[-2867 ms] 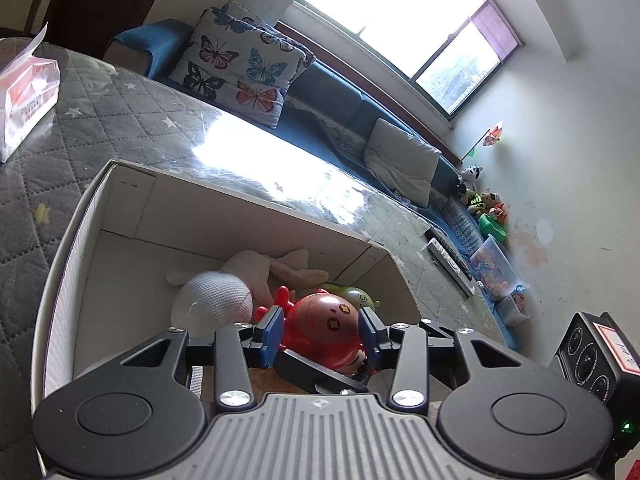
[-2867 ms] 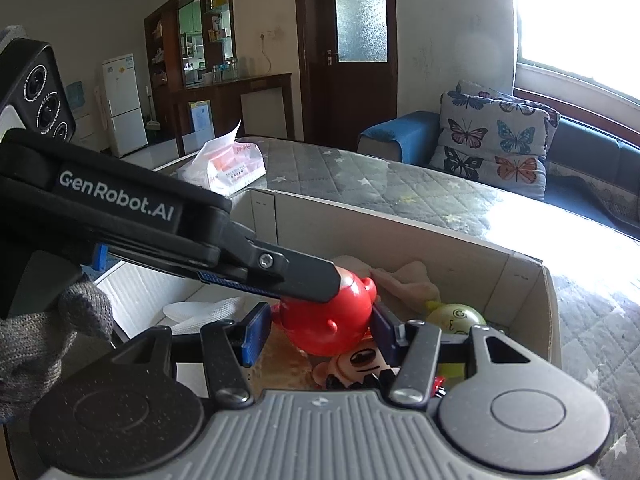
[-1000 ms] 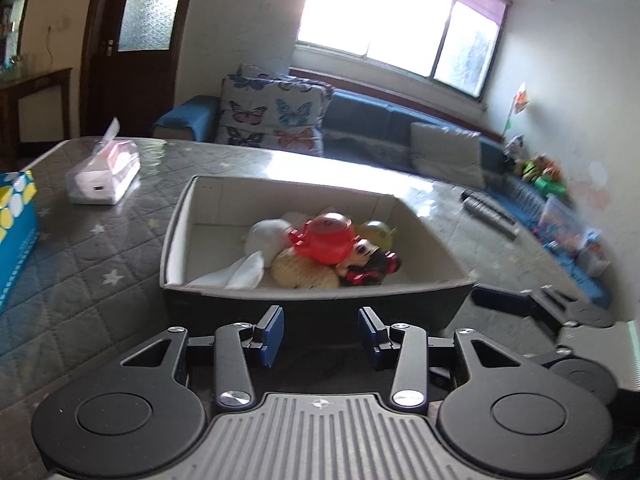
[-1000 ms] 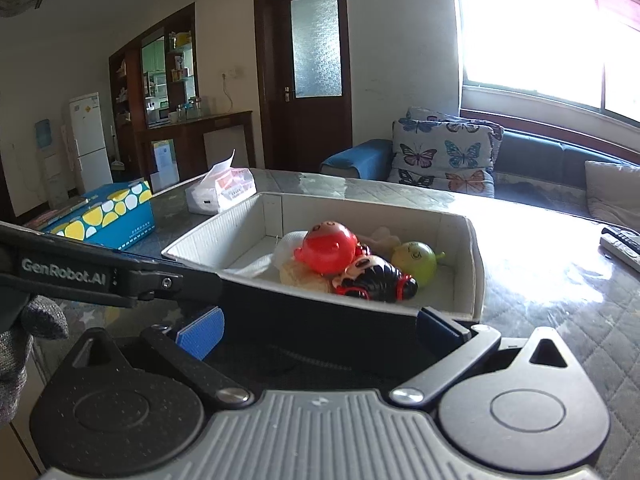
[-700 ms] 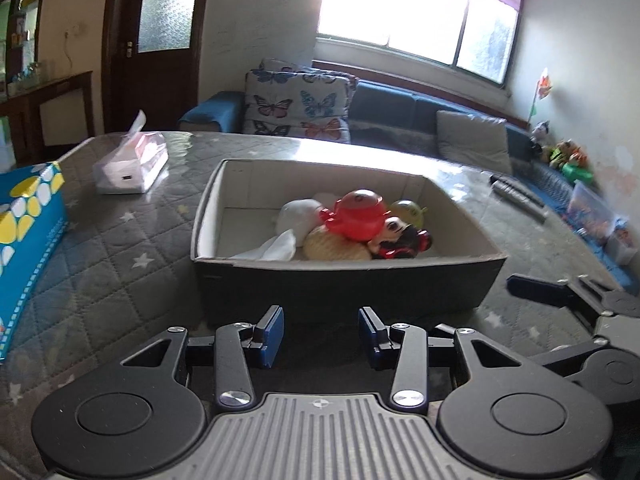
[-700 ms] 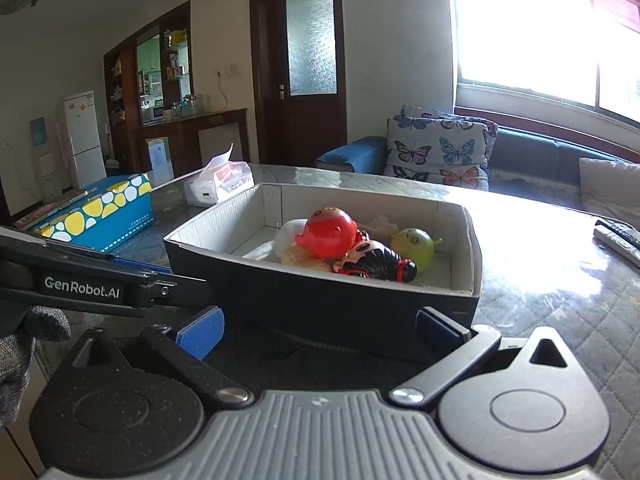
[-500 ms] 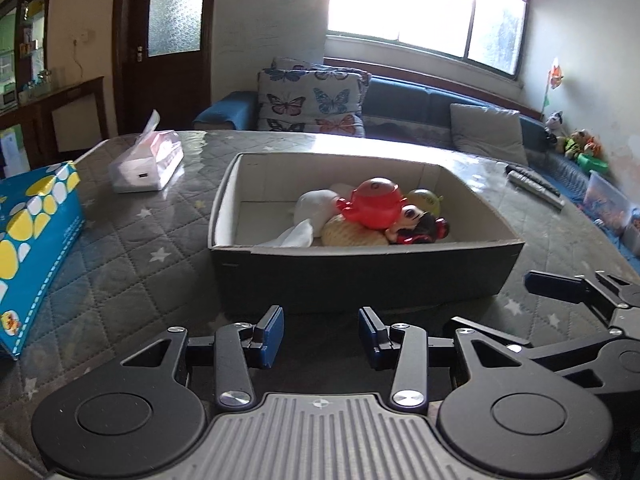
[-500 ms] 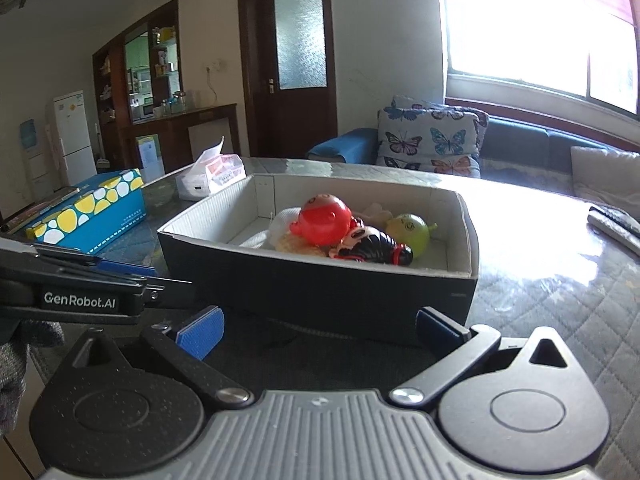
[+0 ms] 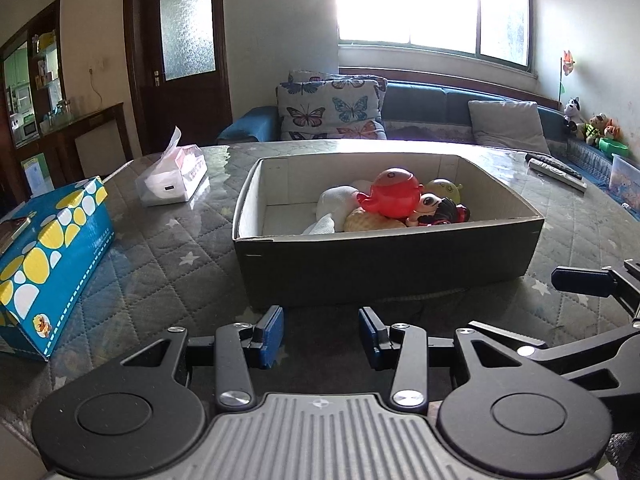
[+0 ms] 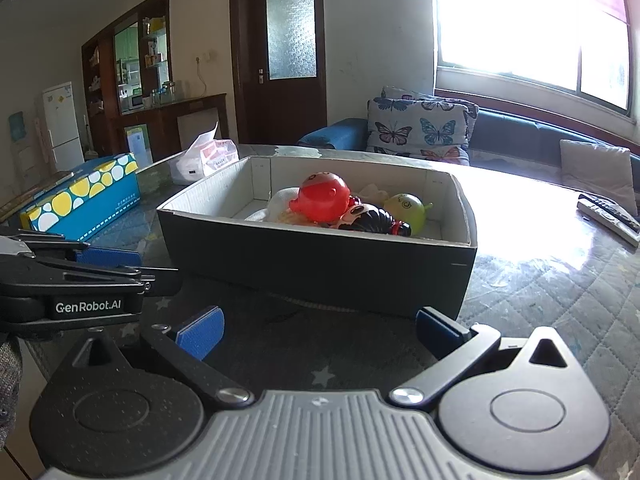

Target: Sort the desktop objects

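Cardboard box (image 9: 384, 258) stands near both empty tools, table edge below

Non-task items only. Left of frame: blue tissue box with yellow and white spots (image 9: 48, 256), lying on the quilted grey star-print table cover (image 9: 168, 264). Upper left of centre: soft tissue pack (image 9: 172, 180), one sheet sticking up. Far right: remote controls (image 9: 556, 168) at table edge. Background centre: butterfly-print cushion (image 9: 332, 110) on blue sofa (image 9: 432, 106); grey cushion (image 9: 508, 126) to its right. Dark door with frosted pane (image 9: 186, 24), upper left. Bright window (image 9: 432, 4), top.
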Demonstrator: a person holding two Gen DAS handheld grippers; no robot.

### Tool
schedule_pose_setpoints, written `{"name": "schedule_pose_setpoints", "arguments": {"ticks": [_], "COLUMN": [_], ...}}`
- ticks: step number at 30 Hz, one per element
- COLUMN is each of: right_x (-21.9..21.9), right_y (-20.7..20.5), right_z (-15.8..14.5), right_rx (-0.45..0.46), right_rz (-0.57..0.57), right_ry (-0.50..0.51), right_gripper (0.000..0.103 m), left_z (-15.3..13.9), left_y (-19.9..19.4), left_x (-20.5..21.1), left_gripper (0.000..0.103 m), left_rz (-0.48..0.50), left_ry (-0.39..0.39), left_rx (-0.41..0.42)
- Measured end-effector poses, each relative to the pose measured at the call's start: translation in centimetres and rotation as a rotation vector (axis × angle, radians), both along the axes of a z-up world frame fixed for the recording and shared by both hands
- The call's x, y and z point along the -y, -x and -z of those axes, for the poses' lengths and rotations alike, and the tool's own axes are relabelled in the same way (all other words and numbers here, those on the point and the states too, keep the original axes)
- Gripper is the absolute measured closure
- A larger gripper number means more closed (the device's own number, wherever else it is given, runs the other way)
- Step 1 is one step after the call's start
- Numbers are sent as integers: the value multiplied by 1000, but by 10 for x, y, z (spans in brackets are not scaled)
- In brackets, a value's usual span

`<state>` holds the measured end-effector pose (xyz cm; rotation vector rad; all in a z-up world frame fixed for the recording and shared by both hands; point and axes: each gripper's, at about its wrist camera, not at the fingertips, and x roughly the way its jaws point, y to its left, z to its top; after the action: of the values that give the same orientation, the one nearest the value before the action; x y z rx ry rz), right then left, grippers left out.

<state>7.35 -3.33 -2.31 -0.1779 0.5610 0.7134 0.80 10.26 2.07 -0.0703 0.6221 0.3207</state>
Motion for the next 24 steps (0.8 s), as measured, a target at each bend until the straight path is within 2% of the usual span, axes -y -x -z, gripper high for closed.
{"name": "schedule_pose_setpoints", "arguments": {"ticks": [11,24], "right_x": [-1,-2], "right_y": [7,-5], "right_z": [1,4], "right_rx": [0,-34], "right_rz": [9,31], "right_ry": [22,34], "right_gripper": [0,0], "left_z": [1,3], "left_y": [5,-4], "left_x": [5,4], "left_gripper": [59,59], "left_rz": [-9,-15], "left_ry": [-25,-19], "left_rx": [-3,-9]}}
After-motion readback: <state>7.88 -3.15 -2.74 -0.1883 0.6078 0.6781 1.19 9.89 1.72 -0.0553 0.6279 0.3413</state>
